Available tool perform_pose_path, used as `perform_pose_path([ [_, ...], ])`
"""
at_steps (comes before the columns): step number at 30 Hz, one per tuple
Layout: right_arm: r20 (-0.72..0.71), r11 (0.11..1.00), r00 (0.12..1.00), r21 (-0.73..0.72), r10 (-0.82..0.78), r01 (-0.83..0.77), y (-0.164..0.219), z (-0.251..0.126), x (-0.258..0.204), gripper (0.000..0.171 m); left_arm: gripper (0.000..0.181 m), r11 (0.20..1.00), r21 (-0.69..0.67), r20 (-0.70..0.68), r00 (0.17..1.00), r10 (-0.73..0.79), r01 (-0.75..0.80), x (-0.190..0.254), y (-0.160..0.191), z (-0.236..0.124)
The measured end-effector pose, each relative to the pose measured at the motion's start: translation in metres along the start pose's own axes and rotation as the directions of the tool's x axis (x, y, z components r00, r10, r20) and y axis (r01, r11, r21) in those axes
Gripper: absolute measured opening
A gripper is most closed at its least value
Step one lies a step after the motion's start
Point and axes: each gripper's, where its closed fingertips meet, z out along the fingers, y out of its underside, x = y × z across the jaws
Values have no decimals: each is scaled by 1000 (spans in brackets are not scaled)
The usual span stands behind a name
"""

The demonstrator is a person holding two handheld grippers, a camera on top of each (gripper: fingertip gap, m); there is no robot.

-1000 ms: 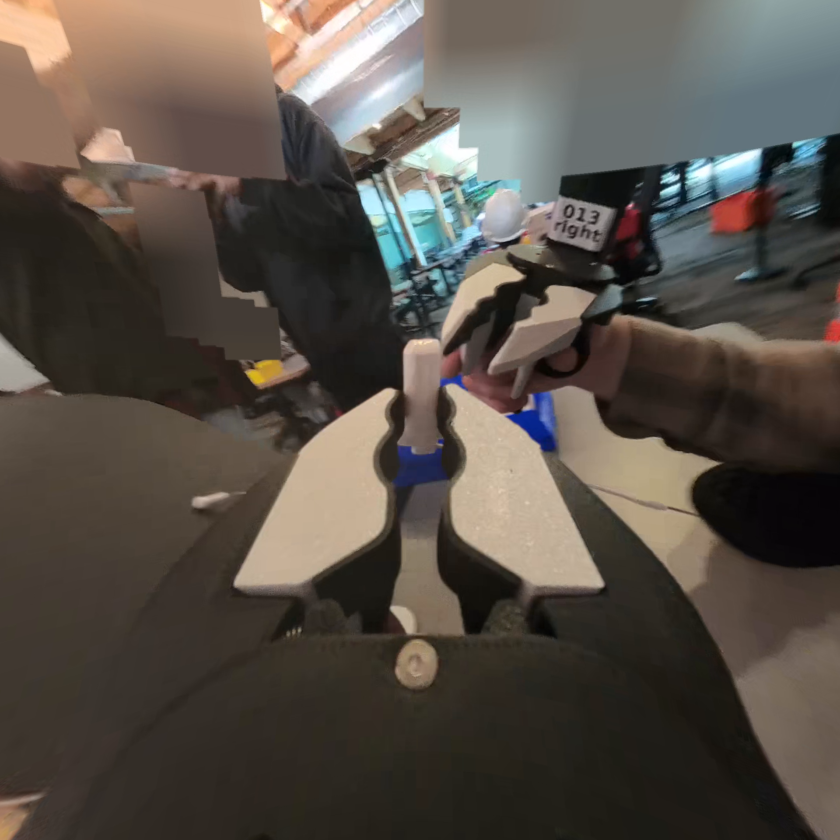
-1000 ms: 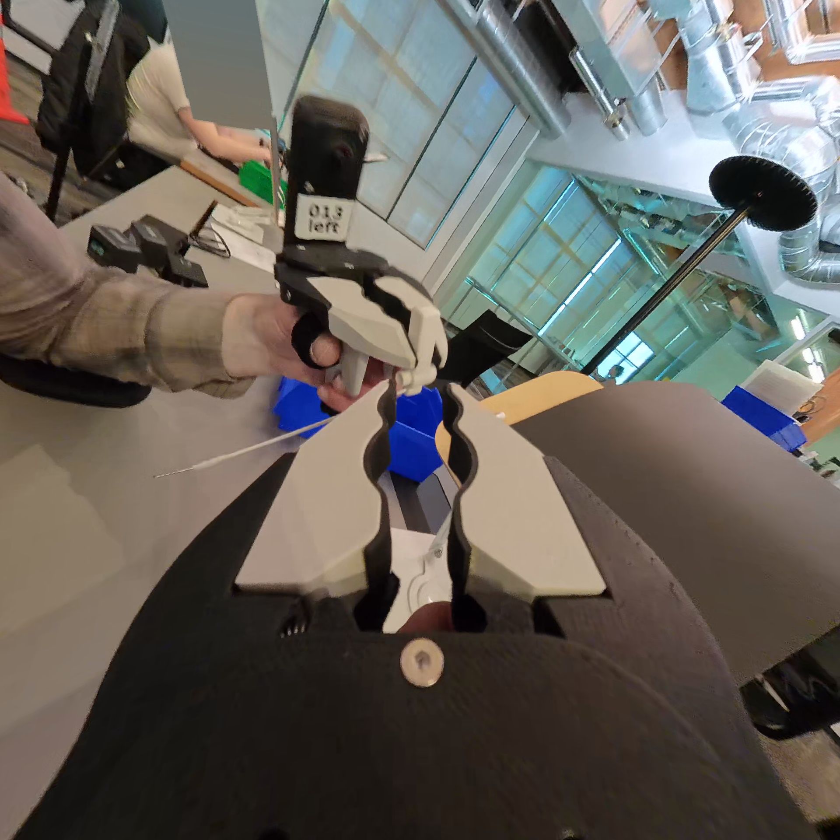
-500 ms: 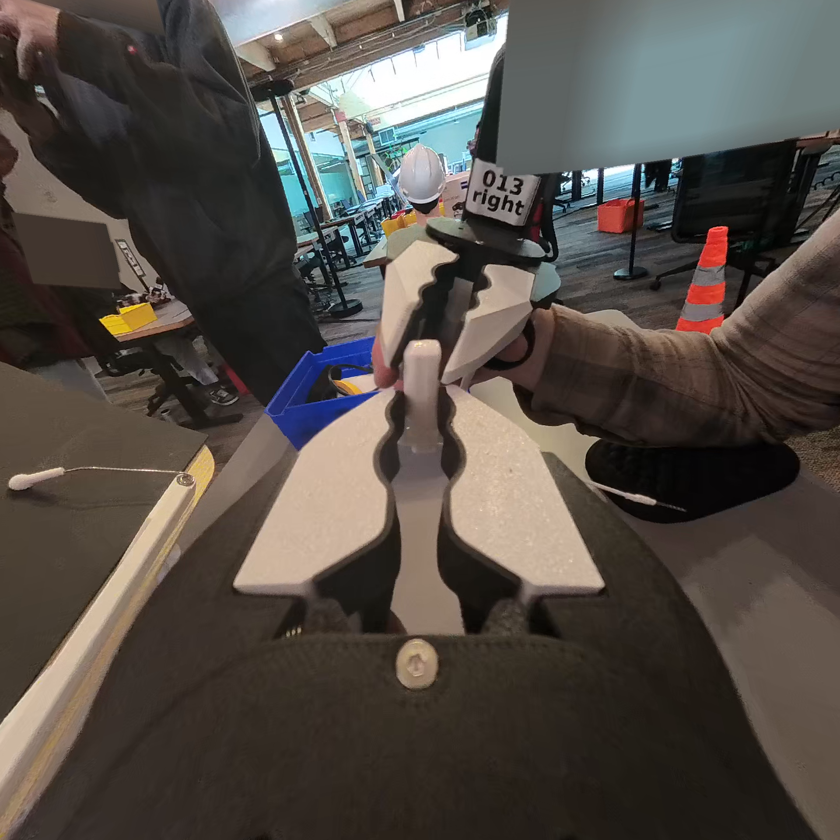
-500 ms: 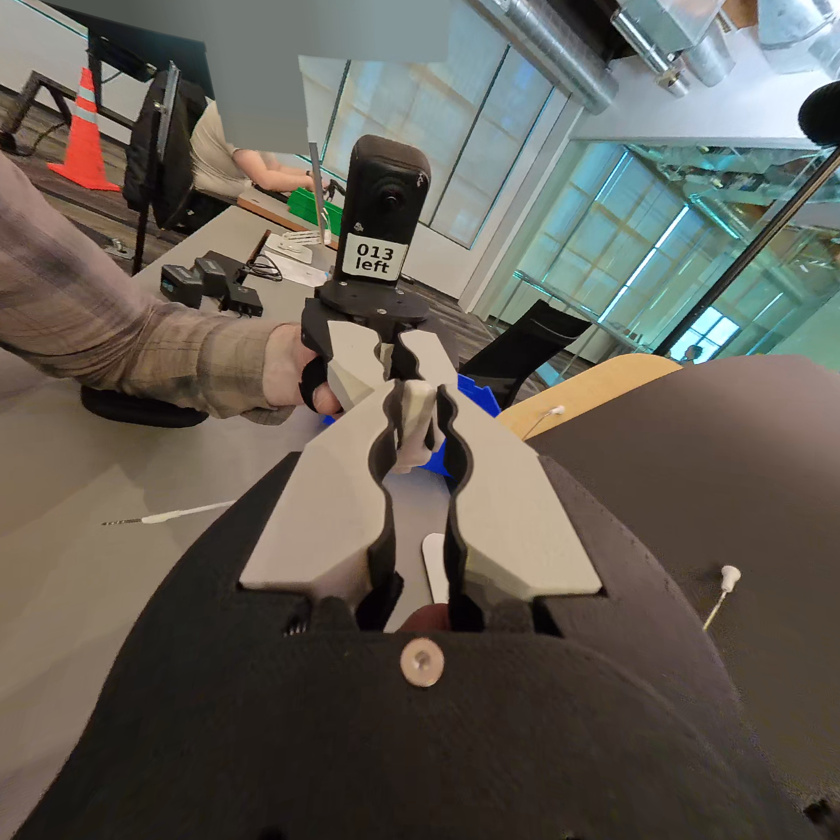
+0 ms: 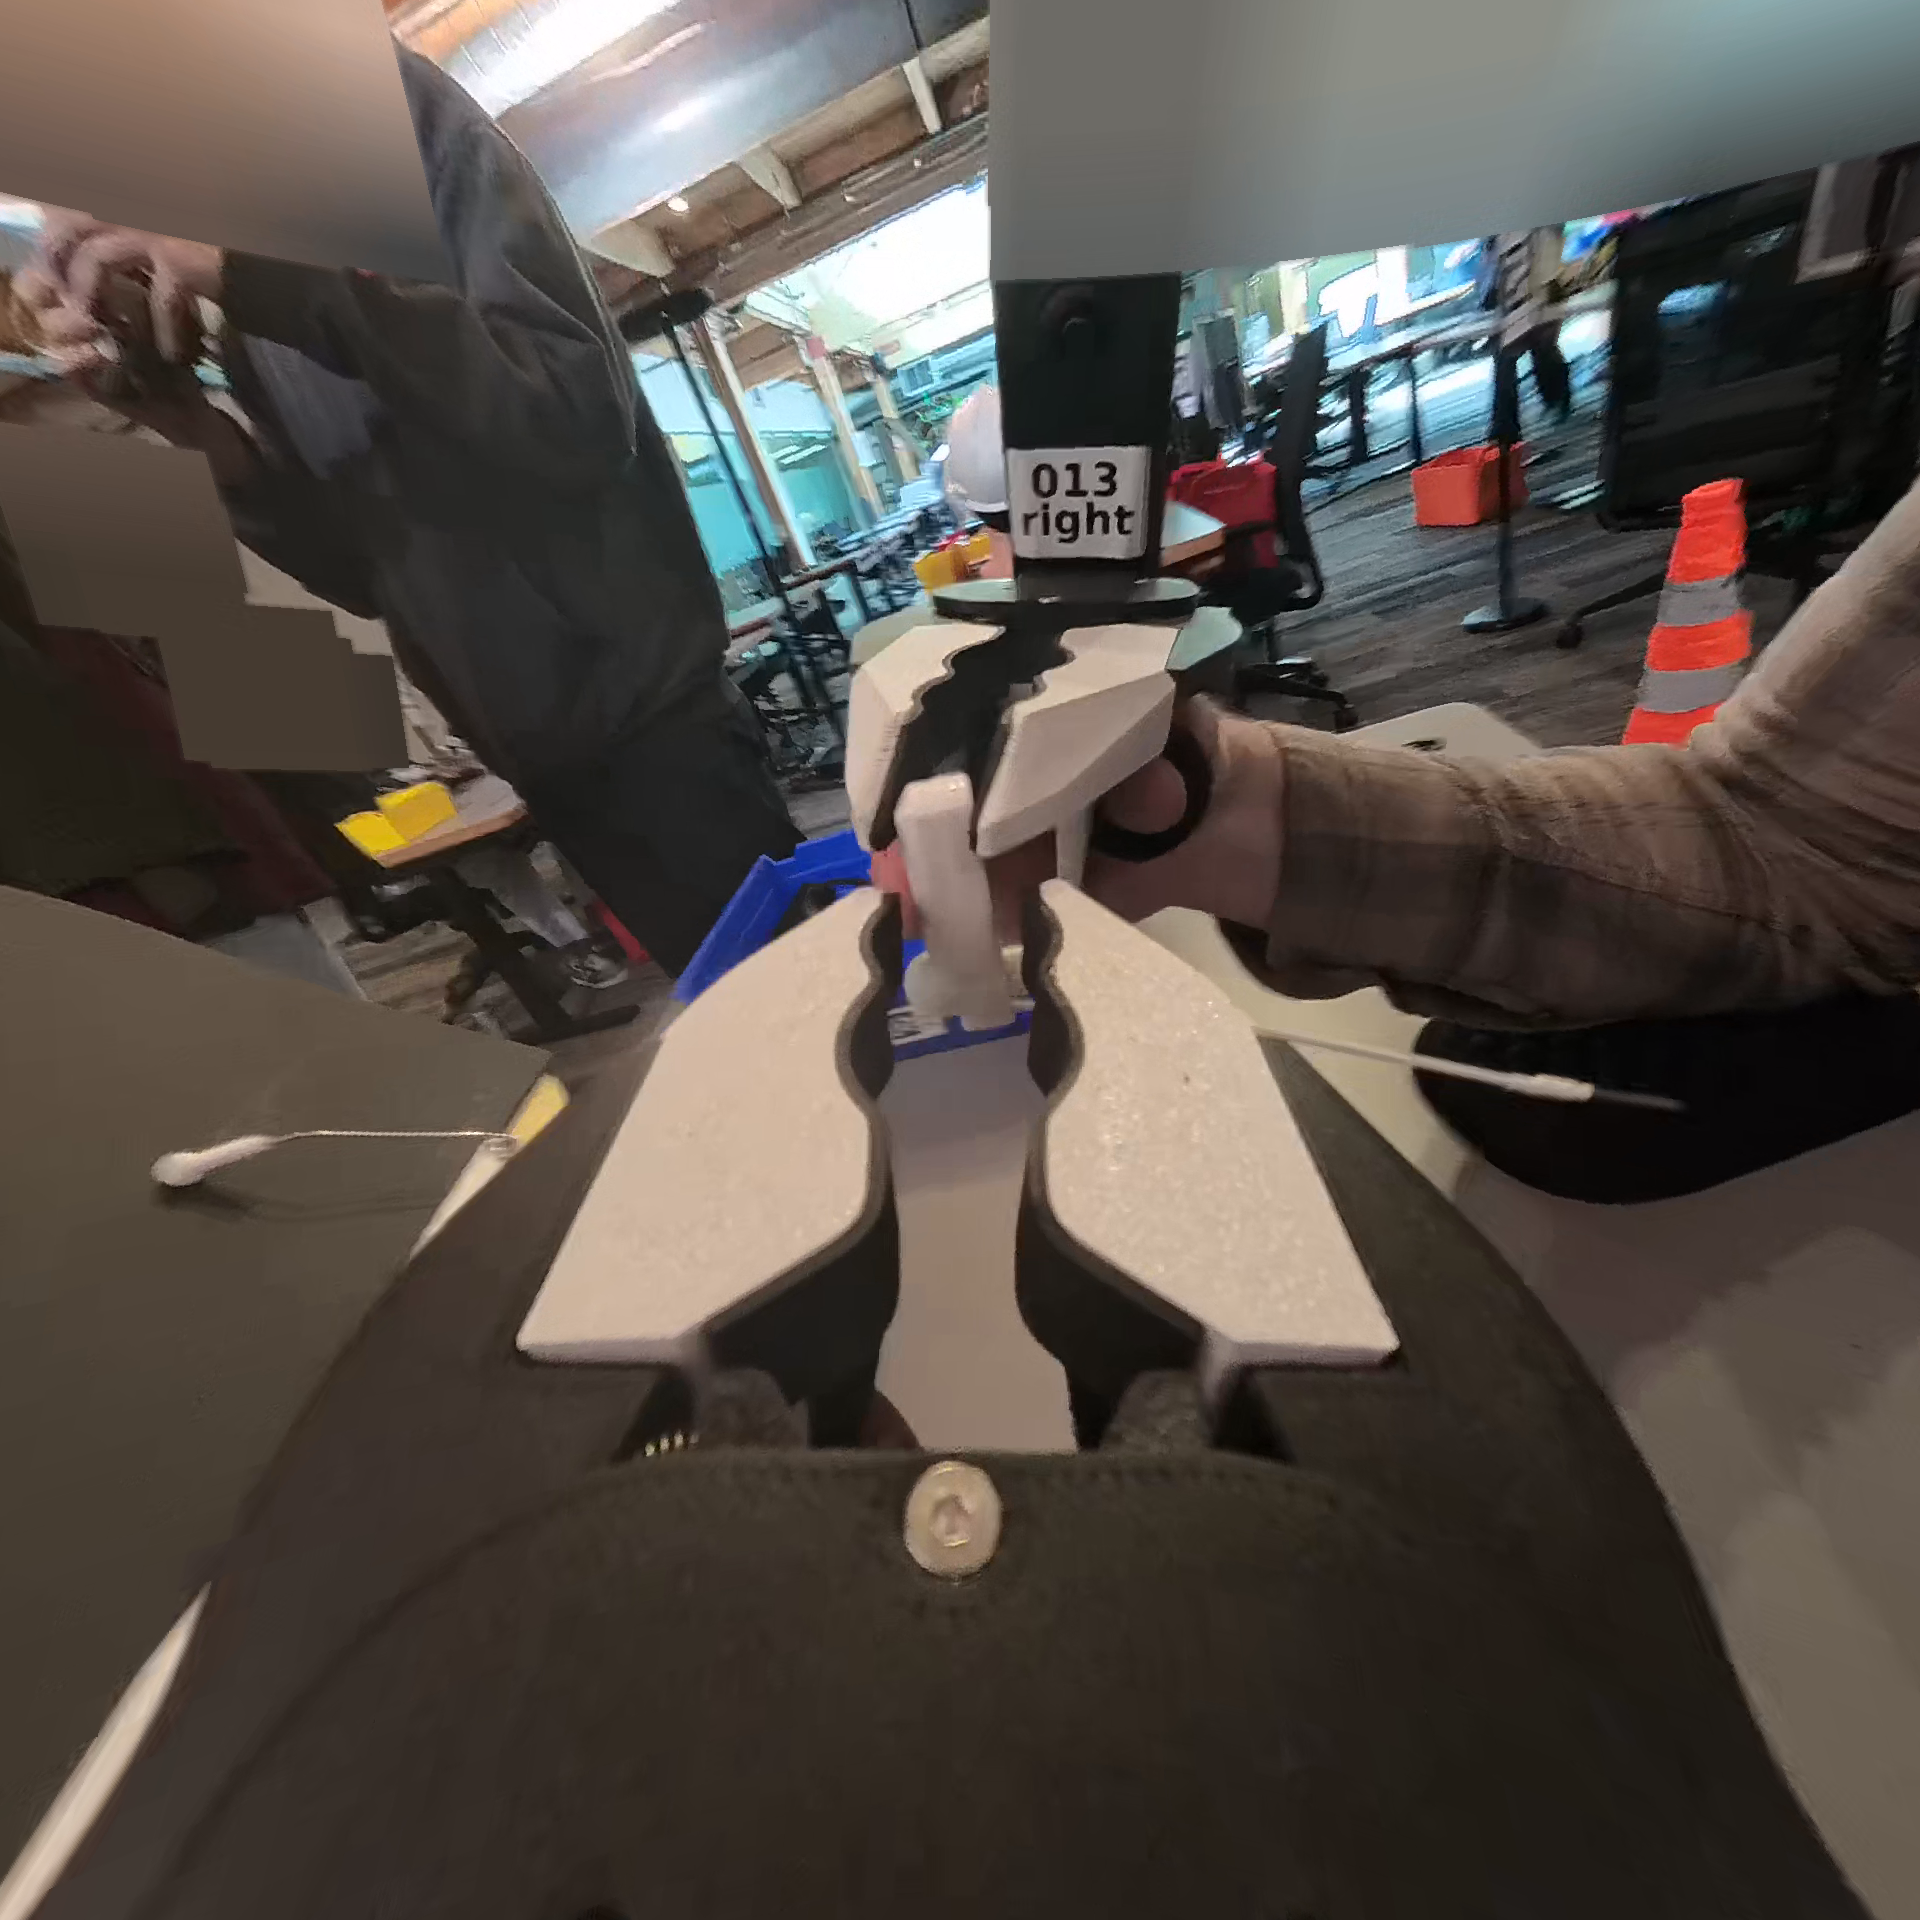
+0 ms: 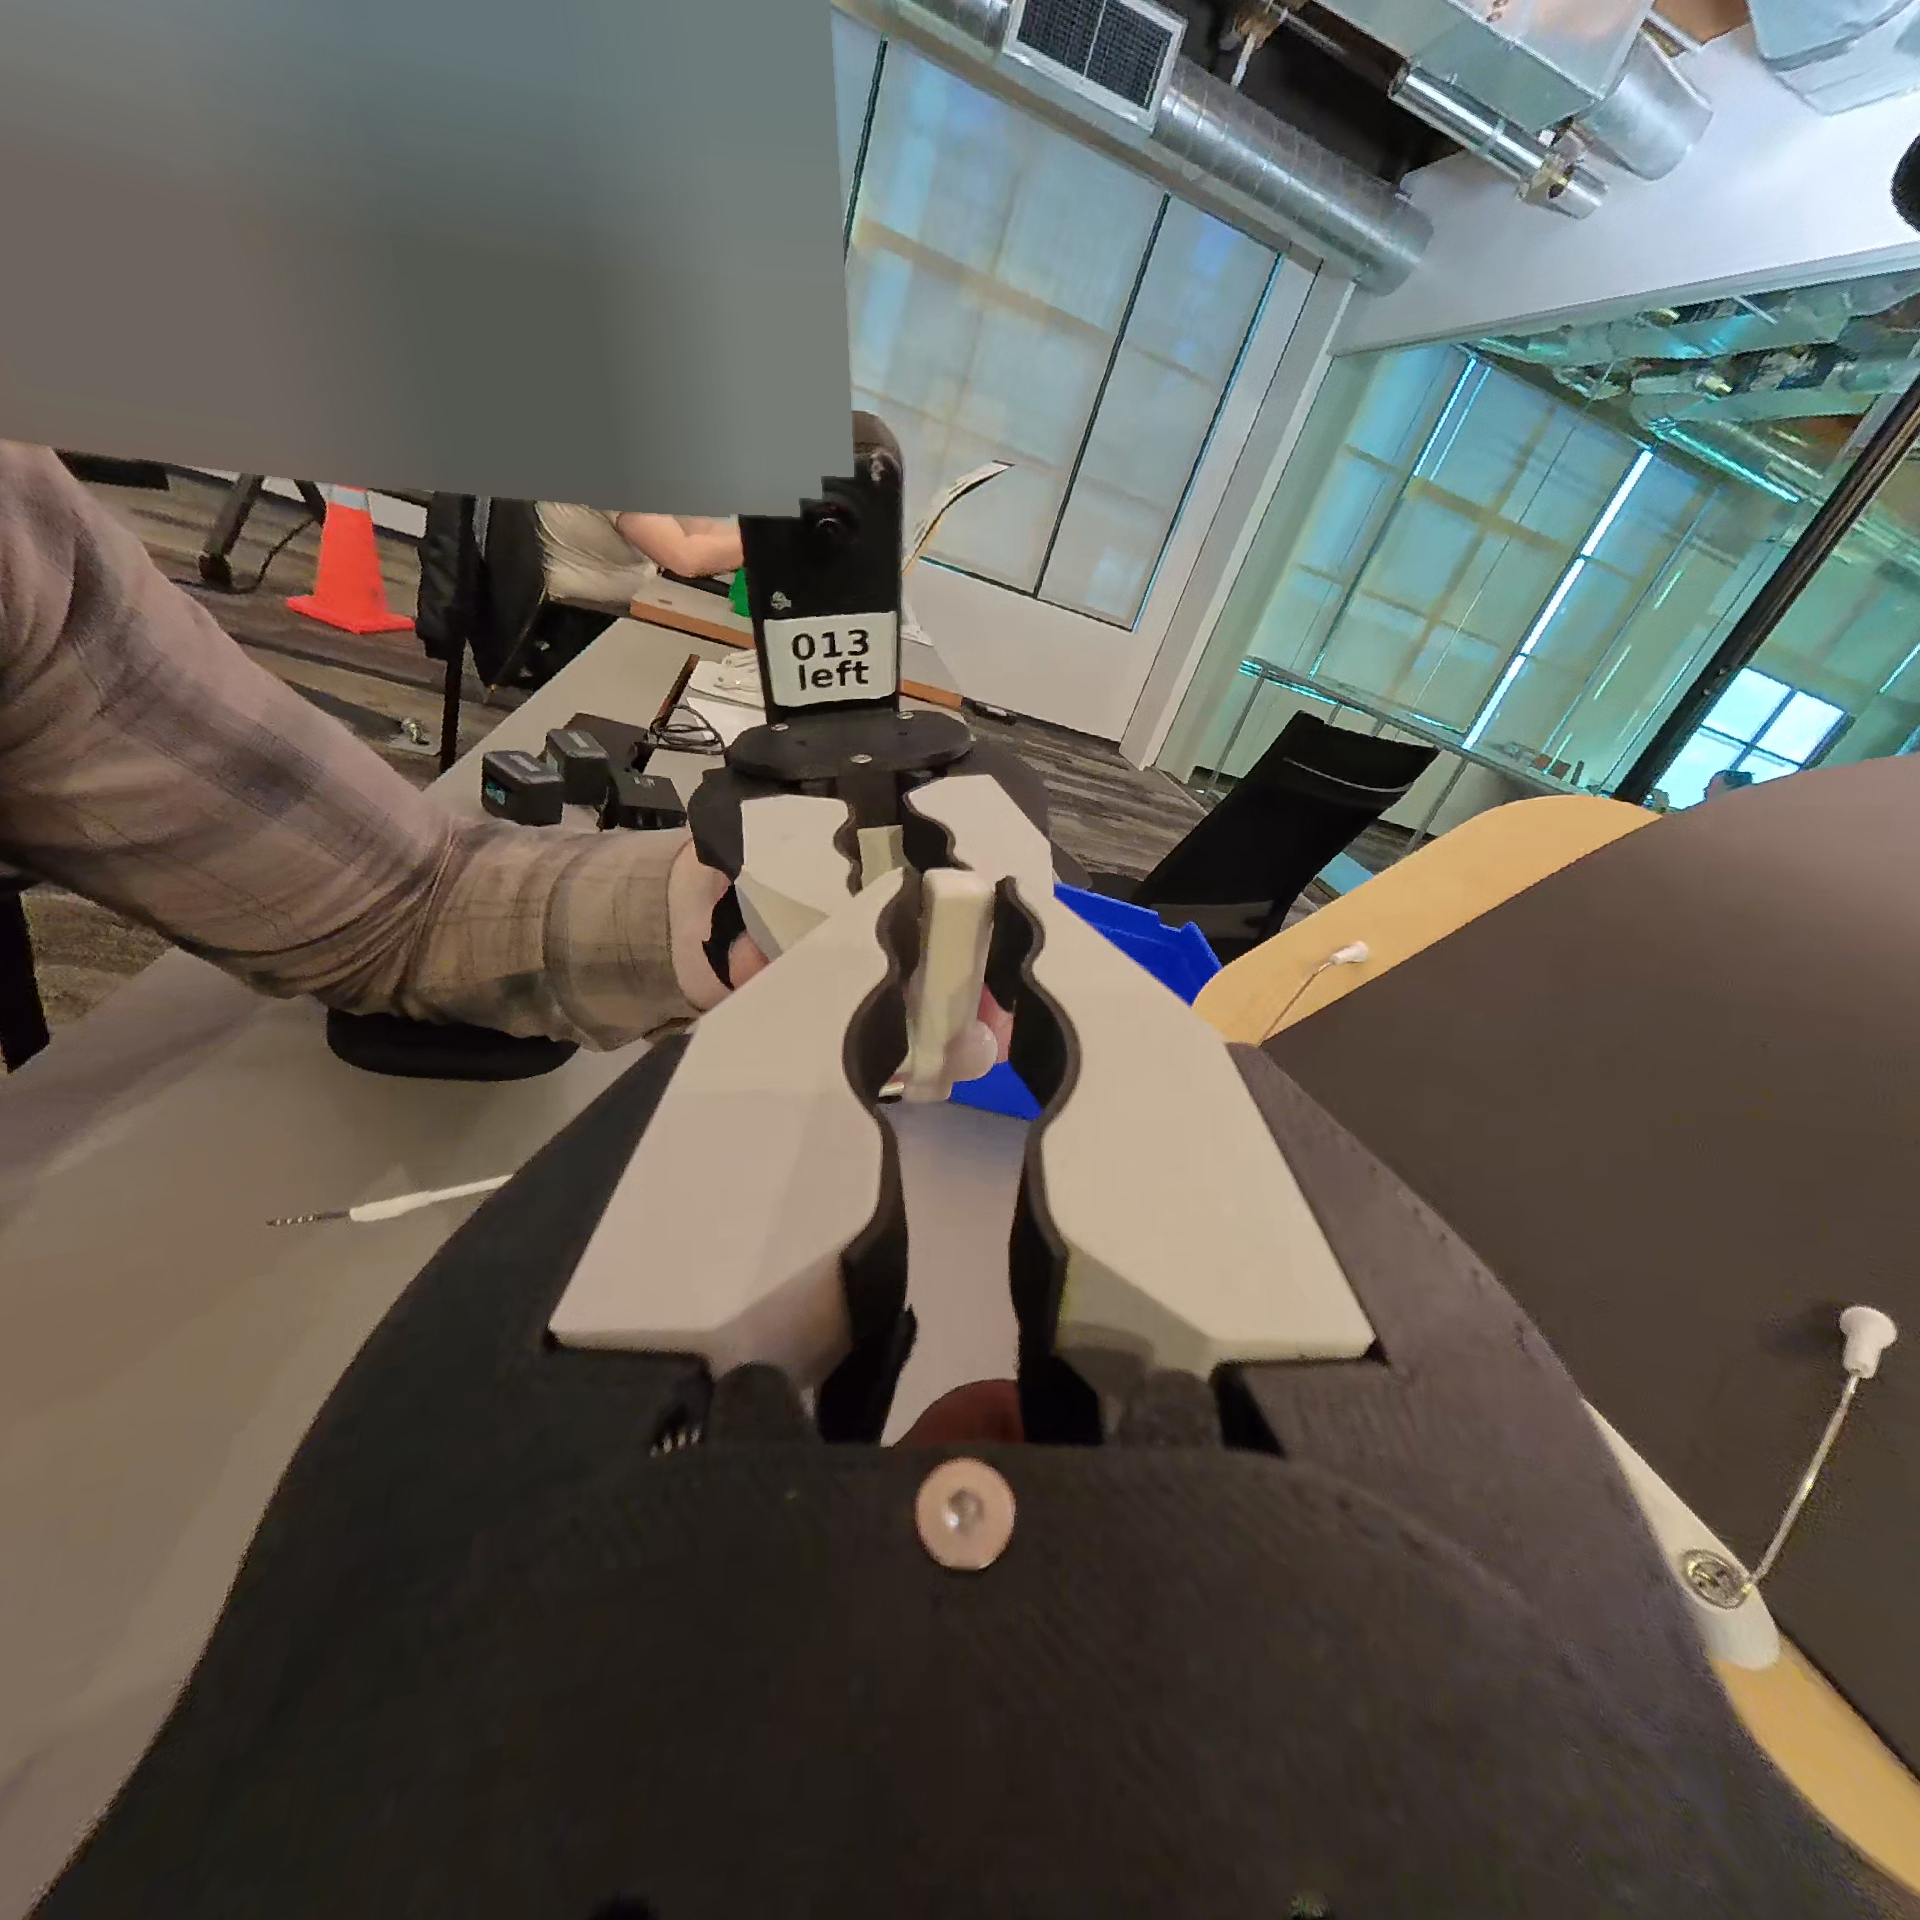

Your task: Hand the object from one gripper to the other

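The white peg hung upright in the air above the table, in front of a blue bin. Its upper end was pinched between the tips of the right gripper, which was closed on it. The left gripper stood open, its fingers on either side of the peg's lower end with a thin gap on each side, so it no longer seemed to carry any of the weight. The step in hand looked like clearing the giving gripper away. To do that well, the left one should back straight out along its own fingers, without swinging sideways, since a knock on the lower end could twist the peg in a hold that sat only at the tips. The right gripper should keep a firm, steady squeeze and hold its place until the left fingers were well apart from the peg.
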Motion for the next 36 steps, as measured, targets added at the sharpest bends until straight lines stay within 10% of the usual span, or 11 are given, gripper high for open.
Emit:
perform_pose_path([
  [9,-80,988,987,69,141,-136,-6,-8,25,10,28,819,-187,253,779,573,-542,-23,1,-9],
  [16,-84,954,953,109,290,-281,-4,-7,36,11,37,288,-485,290,159,944,-826,-31,6,-6],
  [36,-12,876,879,90,476,-473,12,7,34,11,30,99,-545,297,-81,952,-833,-26,13,2],
])
